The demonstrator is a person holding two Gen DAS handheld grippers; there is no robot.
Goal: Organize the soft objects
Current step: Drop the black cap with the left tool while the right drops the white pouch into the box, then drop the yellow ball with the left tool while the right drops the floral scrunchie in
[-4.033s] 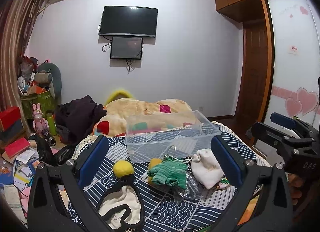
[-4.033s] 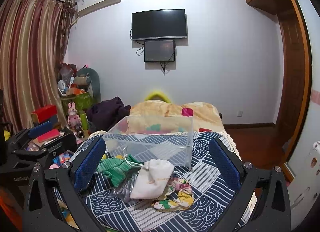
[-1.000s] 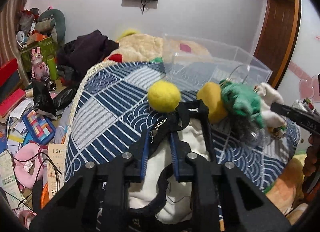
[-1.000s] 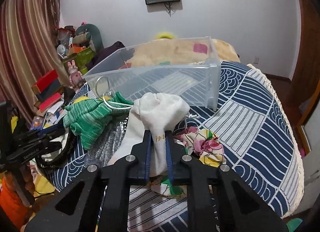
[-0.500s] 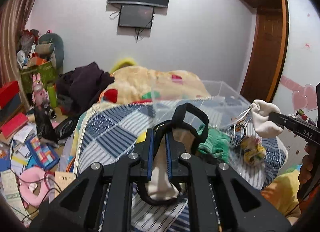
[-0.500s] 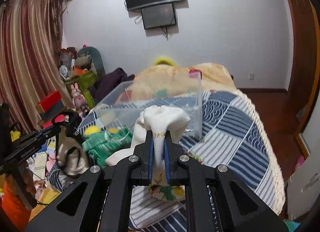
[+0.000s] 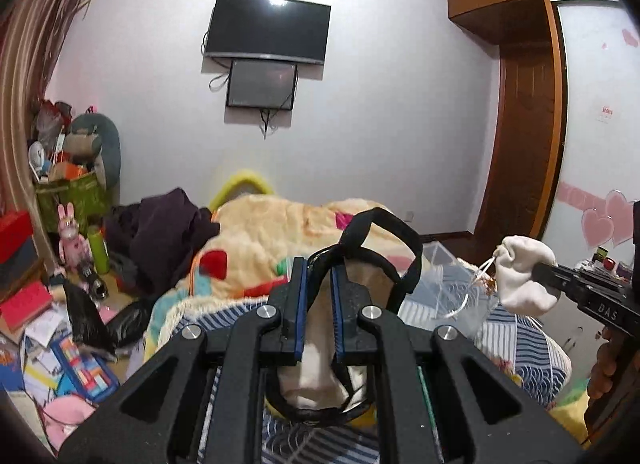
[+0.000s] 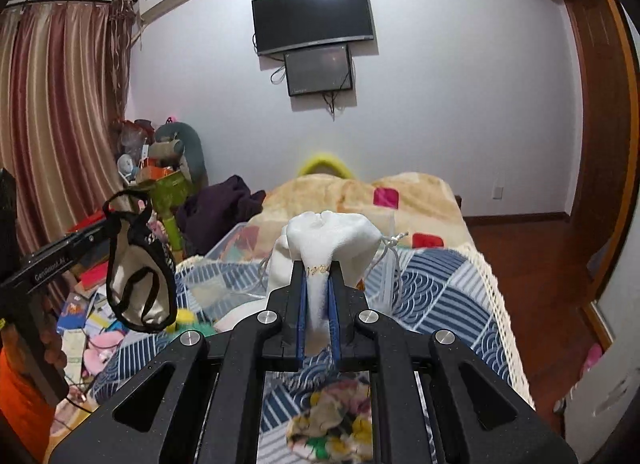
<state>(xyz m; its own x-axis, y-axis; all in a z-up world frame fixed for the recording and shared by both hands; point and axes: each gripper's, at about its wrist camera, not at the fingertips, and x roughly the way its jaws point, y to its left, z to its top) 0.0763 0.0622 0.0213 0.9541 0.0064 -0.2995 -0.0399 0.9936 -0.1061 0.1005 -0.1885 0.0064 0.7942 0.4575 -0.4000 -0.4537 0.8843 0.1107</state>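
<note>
Mask [image 7: 320, 348], cream with black straps, now hangs off the bed [image 8: 452, 284], pinched in the left gripper [image 7: 318, 284]; one white pouch [image 8: 332, 248] likewise lifted, pinched in the right gripper [image 8: 318, 292]. A second ago both lay on the quilt, so two pickups done, drop into bin [image 8: 236, 240] likely next. Left on bed: one floral cloth [image 8: 332, 432], one yellow ball [image 8: 182, 316]. One clear bin beyond.

Left gripper [image 7: 318, 284] clamped on cream black-trimmed pouch [image 7: 320, 368], lifted above patterned bed cover [image 7: 224, 318]; right gripper [image 7: 538, 270] at frame right pinching white drawstring pouch [image 7: 520, 276].
</note>
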